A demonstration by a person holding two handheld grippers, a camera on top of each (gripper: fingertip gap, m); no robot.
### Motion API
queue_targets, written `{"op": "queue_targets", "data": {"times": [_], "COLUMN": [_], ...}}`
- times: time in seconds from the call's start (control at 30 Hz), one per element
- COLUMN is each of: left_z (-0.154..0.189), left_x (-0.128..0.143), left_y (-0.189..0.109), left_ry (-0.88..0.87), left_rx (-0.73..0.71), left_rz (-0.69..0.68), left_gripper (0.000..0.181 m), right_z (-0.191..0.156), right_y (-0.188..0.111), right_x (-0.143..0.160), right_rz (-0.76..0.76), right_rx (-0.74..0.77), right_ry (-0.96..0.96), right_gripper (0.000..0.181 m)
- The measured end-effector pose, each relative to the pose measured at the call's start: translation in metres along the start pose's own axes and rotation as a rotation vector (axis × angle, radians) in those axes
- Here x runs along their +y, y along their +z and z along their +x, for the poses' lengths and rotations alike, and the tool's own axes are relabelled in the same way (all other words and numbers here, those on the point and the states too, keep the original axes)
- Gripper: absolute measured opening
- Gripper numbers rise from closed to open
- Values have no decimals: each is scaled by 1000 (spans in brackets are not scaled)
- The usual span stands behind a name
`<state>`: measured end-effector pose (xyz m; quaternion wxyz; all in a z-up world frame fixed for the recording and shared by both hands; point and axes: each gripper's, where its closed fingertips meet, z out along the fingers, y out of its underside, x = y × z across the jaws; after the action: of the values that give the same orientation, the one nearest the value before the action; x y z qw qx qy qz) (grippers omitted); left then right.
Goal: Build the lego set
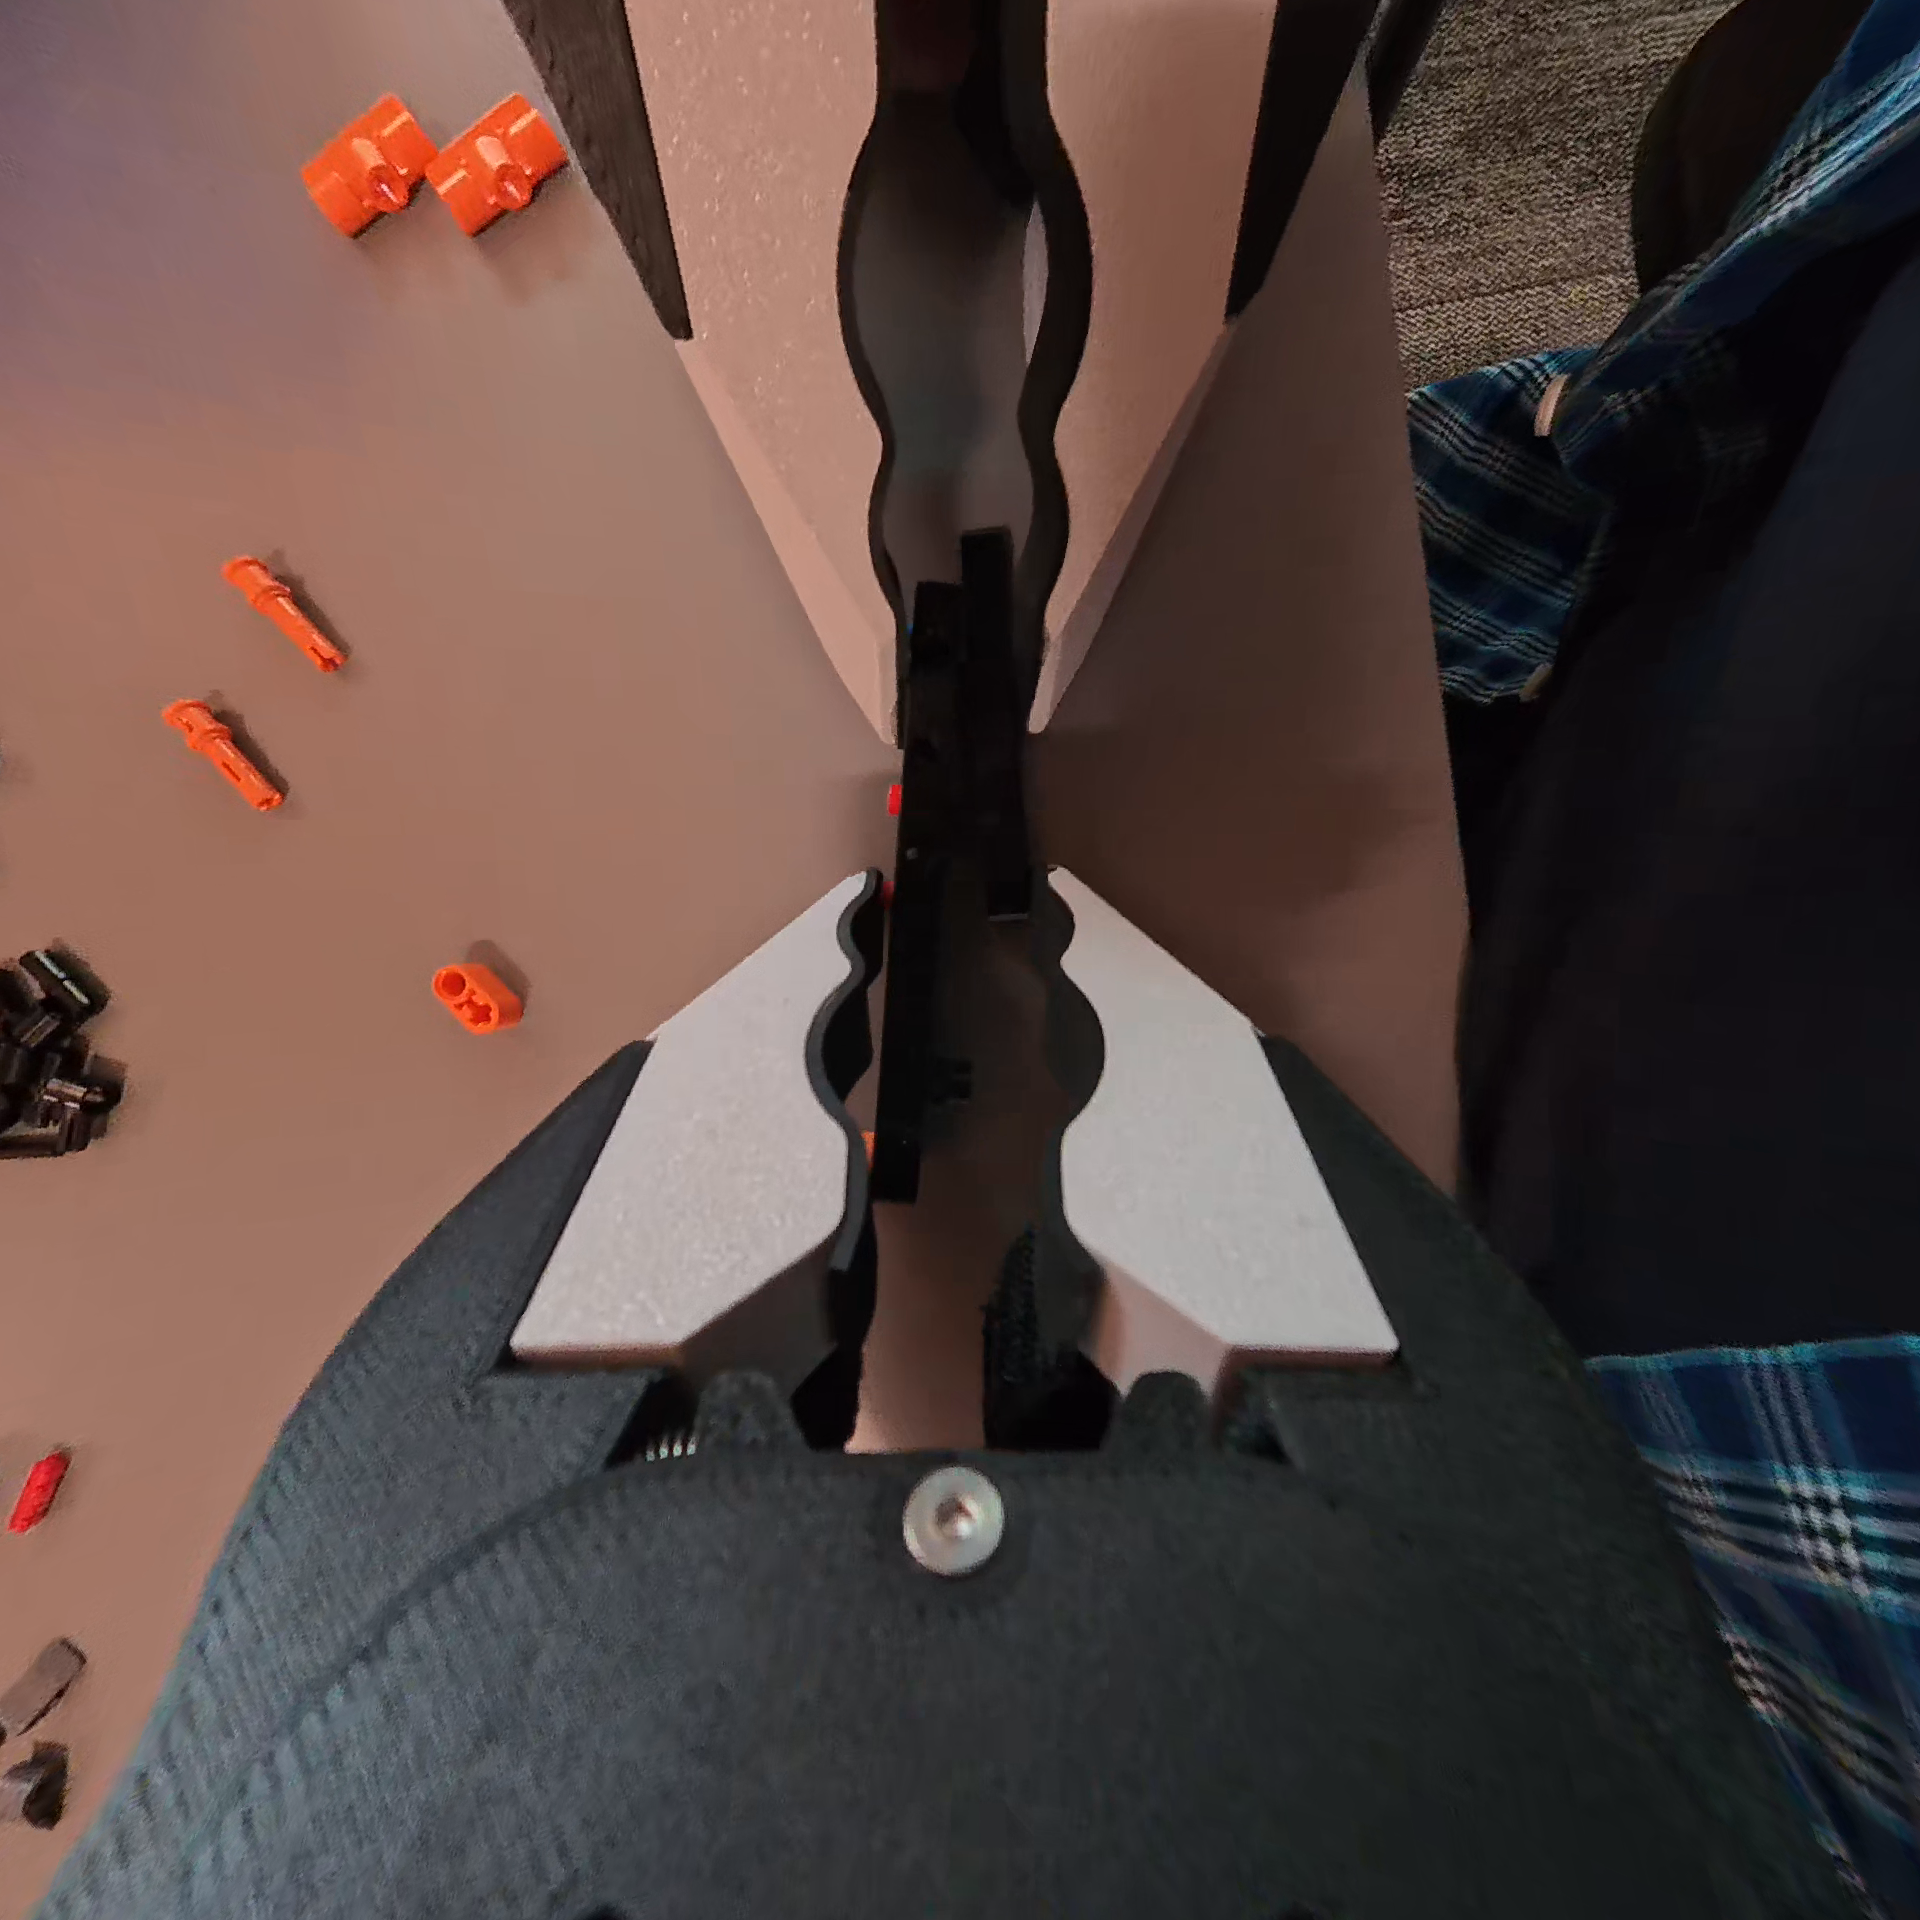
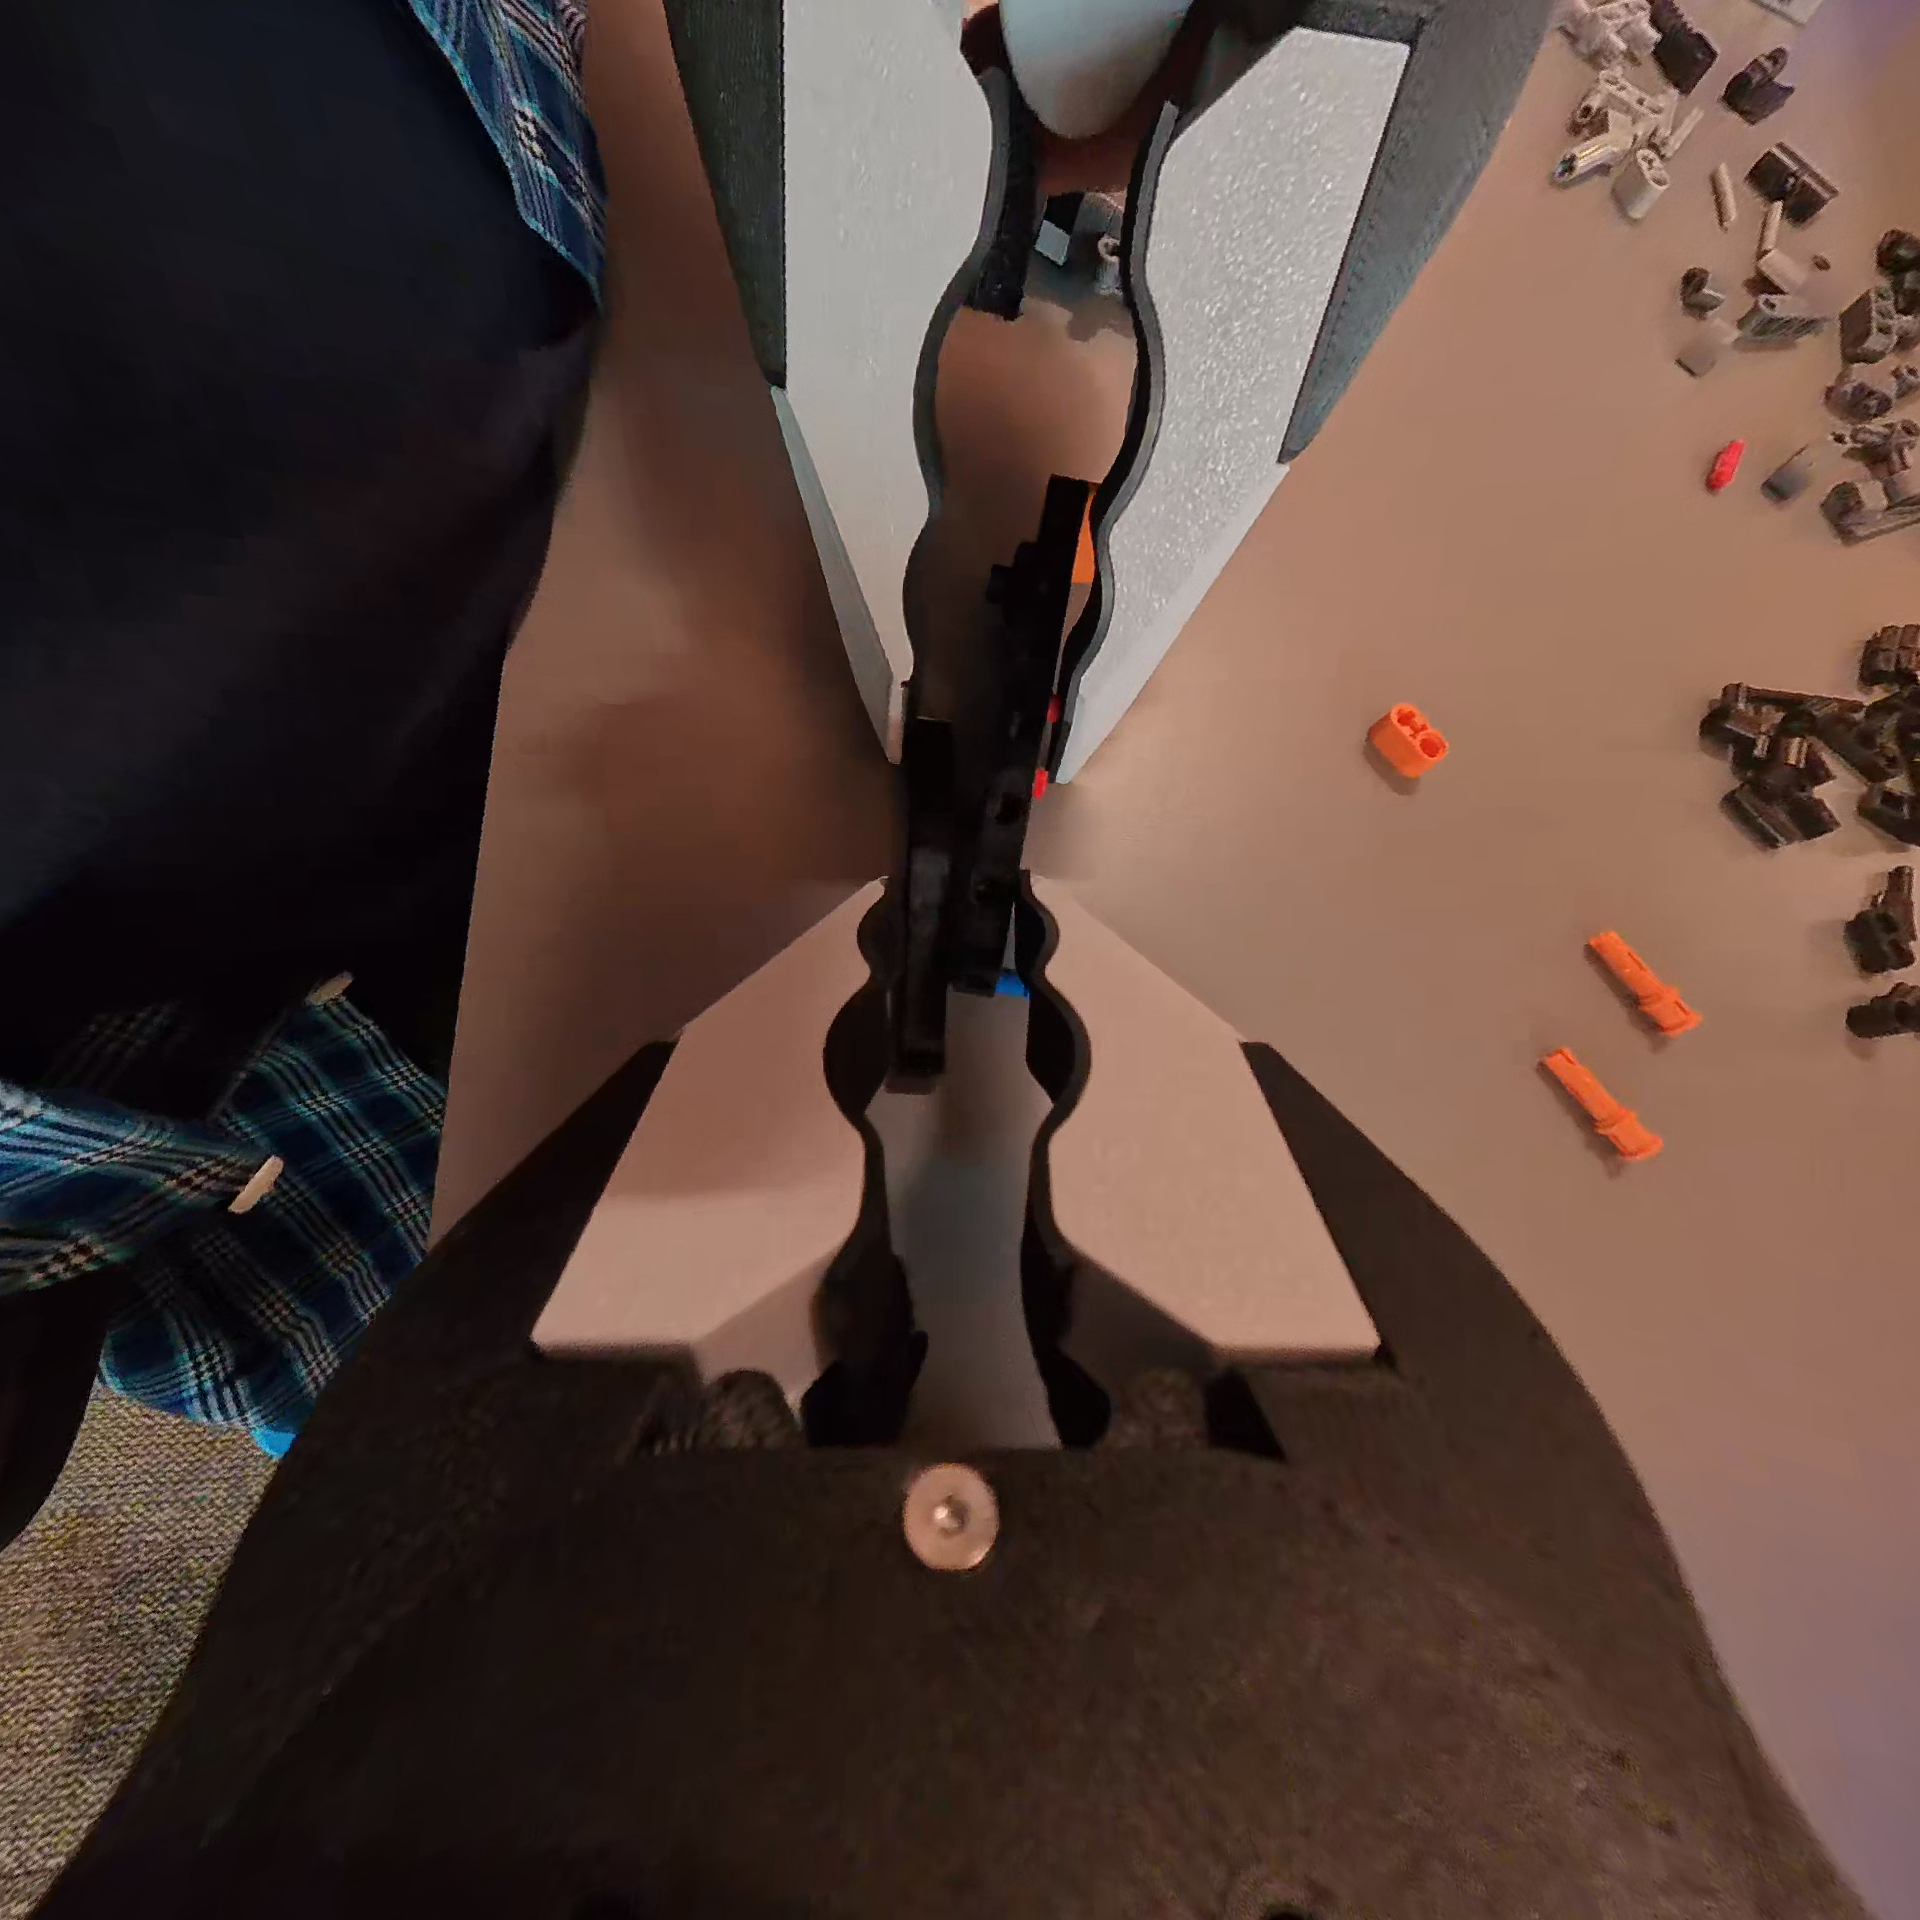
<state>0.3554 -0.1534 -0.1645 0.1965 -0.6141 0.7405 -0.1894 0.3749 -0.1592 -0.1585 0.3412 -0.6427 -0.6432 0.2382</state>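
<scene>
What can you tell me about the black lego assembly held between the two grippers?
The black lego assembly is long, thin and seen edge-on, of overlapping plastic beams with small red, orange and blue bits at its sides. It hangs above the table, bridging the left gripper and right gripper, whose tips close around opposite ends.

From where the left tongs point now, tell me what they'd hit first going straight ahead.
Most likely the right tongs, facing them tip to tip. The left tongs already share the black lego assembly with them, so there is almost no free way ahead; depth is unclear.
</scene>
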Motion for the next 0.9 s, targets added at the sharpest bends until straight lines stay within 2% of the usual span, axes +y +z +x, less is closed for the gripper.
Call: {"op": "queue_targets", "data": {"times": [0.2,0.33,0.5,0.7,0.8,0.9], "left_z": [-2,-2,-3,-4,-4,-5], "left_x": [-1,-1,-3,-3,-4,-4], "left_y": [1,1,2,3,3,3], "left_ry": [-10,-18,-33,-28,-23,-23], "left_rx": [20,35,45,37,31,31], "left_rz": [7,4,6,-12,-19,-22], "left_gripper": [28,27,27,26,26,26], "right_z": [1,3,4,12,9,6], "right_y": [1,-1,-6,-14,-15,-13], "right_x": [0,-1,2,11,16,16], "right_rz": [-6,7,10,-16,-29,-29], "right_rx": [-41,-42,-46,8,5,-11], "right_ry": [45,69,82,159,186,194], "right_gripper": [21,30,28,48,47,38]}}
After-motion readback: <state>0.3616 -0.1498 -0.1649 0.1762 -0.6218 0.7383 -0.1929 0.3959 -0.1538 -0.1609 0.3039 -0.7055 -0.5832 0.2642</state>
